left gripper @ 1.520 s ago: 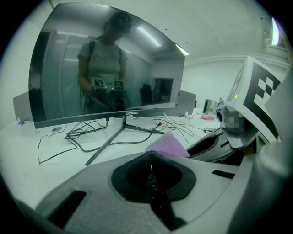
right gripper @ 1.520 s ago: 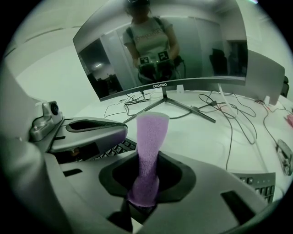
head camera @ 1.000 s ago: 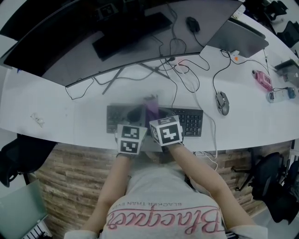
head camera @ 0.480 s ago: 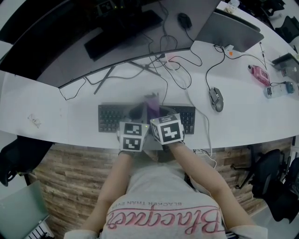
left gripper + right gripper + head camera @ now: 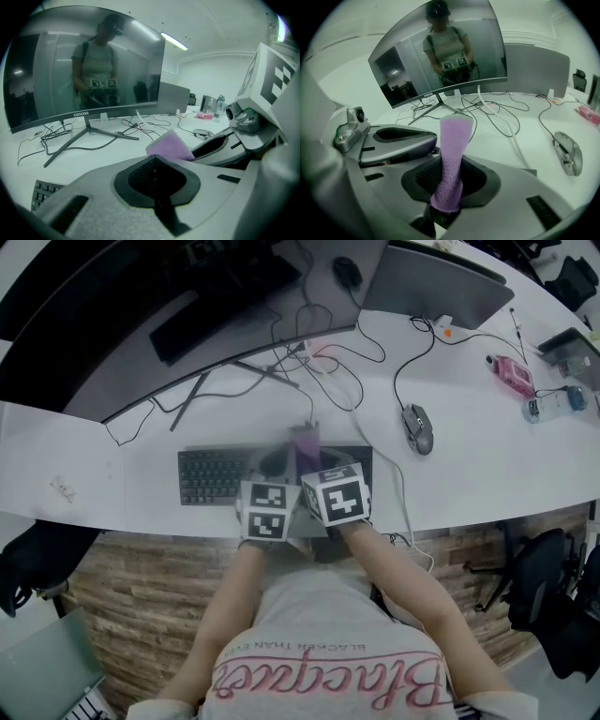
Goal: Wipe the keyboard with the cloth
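- We see a purple cloth (image 5: 452, 159) clamped between the jaws of the right gripper (image 5: 449, 187), its free end sticking out past the tips.
- The keyboard (image 5: 211, 476) lies under both sets of jaws, stretching off to their left. We cannot tell whether the cloth touches it.
- The left gripper (image 5: 154, 176) sits just left of the right one. Its jaws are pressed together with nothing between them, and the cloth shows just past them to the right.
- A mouse (image 5: 568, 152) rests on the white desk (image 5: 487, 474), right of the right jaws.
- Ahead of both jaws, loose cables (image 5: 328, 371) trail in front of a curved monitor (image 5: 440, 56).
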`<action>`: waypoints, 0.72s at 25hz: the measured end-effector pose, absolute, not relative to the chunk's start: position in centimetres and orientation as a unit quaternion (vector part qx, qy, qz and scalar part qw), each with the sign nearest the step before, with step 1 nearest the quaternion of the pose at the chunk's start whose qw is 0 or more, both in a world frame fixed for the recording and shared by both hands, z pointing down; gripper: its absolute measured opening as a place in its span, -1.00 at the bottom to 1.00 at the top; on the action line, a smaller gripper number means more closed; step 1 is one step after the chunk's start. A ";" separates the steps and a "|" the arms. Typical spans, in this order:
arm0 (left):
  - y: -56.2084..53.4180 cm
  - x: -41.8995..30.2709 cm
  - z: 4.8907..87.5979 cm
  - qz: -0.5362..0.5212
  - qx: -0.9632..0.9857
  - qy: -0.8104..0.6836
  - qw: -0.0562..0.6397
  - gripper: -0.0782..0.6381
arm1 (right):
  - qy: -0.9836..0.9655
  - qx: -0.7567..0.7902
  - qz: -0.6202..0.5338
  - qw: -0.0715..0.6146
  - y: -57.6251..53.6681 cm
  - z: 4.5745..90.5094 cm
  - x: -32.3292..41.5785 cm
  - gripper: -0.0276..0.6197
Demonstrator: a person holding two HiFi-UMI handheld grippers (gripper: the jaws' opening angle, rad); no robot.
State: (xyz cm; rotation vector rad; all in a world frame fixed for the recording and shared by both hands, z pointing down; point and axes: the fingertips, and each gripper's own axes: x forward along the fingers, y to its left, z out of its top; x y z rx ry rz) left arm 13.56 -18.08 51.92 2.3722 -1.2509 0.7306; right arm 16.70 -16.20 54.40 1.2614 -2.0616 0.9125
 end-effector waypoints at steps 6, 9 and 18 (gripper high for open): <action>-17.6 16.3 51.9 0.259 0.843 -0.436 0.177 -0.77 | -0.761 0.480 0.341 0.274 -15.8 54.4 19.6 -0.64; -17.3 17.7 51.9 0.259 0.845 -0.433 0.177 -0.77 | -0.757 0.484 0.342 0.273 -15.6 54.5 21.1 -0.64; -16.8 21.2 51.8 0.256 0.851 -0.425 0.175 -0.77 | -0.751 0.493 0.344 0.275 -15.2 54.5 24.6 -0.64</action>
